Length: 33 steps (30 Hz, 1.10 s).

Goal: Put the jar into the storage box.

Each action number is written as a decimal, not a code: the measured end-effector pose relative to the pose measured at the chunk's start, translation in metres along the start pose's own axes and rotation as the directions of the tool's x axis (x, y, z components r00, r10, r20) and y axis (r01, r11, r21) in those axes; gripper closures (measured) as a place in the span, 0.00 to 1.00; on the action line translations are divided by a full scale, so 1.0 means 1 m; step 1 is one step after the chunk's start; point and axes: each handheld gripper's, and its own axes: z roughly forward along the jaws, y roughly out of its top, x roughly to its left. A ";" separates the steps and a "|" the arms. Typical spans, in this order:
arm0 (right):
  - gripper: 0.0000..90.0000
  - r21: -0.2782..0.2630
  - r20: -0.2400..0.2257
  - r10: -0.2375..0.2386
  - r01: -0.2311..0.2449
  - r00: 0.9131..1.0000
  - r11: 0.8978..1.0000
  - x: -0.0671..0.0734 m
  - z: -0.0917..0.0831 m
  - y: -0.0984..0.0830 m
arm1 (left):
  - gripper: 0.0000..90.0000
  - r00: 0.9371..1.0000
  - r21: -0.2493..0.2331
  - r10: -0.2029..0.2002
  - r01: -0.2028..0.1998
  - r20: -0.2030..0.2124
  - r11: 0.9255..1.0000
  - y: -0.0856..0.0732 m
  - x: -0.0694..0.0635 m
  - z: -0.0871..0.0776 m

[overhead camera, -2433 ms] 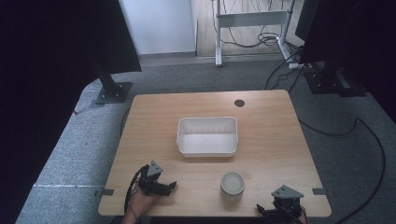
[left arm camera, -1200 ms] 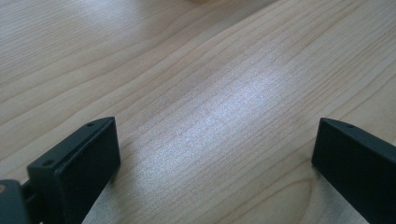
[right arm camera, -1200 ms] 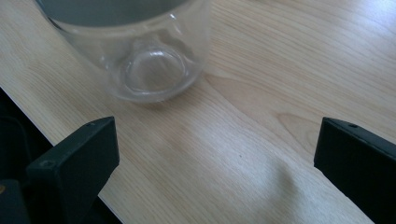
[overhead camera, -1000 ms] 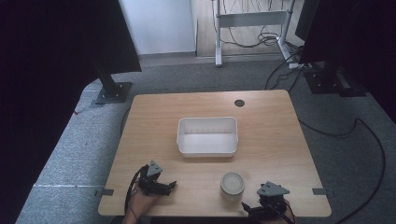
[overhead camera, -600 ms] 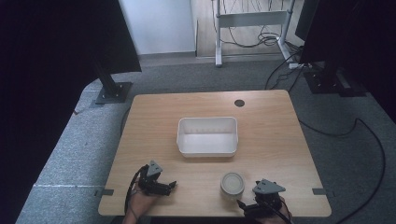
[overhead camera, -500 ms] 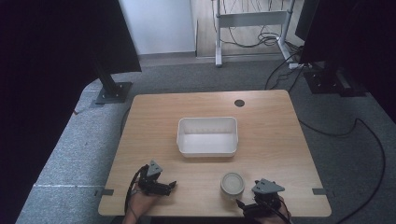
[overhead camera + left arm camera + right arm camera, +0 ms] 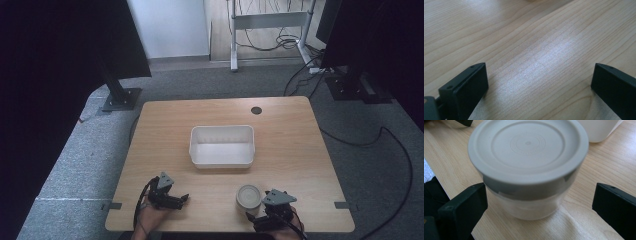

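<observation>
Right claw (image 7: 537,207) spread wide around small round translucent plastic tub with grey lid (image 7: 527,167), left claw (image 7: 539,87) likewise apart over pale wooden worktop (image 7: 529,45); risked, on uneven closing, tipping or shoving tub.

Matt plastic jar (image 7: 527,167), wood-grain table (image 7: 529,50)

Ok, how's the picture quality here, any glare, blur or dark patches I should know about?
High view: dark at both sides, the table evenly lit. Left gripper view: a pale sheen of glare on the wood between the open jaws. Right gripper view: the lidded tub is sharp, its far rim slightly soft, the white bin behind it cut off at the frame's top edge.
</observation>
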 end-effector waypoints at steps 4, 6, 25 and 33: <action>0.00 -0.001 -0.002 -0.004 0.004 1.000 1.000 0.001 0.003 0.002 | 0.01 1.000 0.000 0.000 0.000 0.000 1.000 0.000 0.000 0.000; 0.00 -0.001 -0.003 -0.004 0.004 1.000 1.000 0.001 0.003 0.003 | 0.01 1.000 0.000 0.000 0.000 0.000 1.000 0.000 0.000 0.000; 0.04 0.007 -0.028 -0.016 0.016 0.999 1.000 0.008 0.021 0.015 | 0.01 1.000 0.000 -0.001 0.001 -0.001 1.000 0.000 0.000 0.000; 0.09 0.020 -0.008 0.002 -0.002 1.000 1.000 0.008 0.024 0.017 | 0.01 1.000 0.000 -0.002 0.002 -0.002 1.000 0.000 0.000 0.000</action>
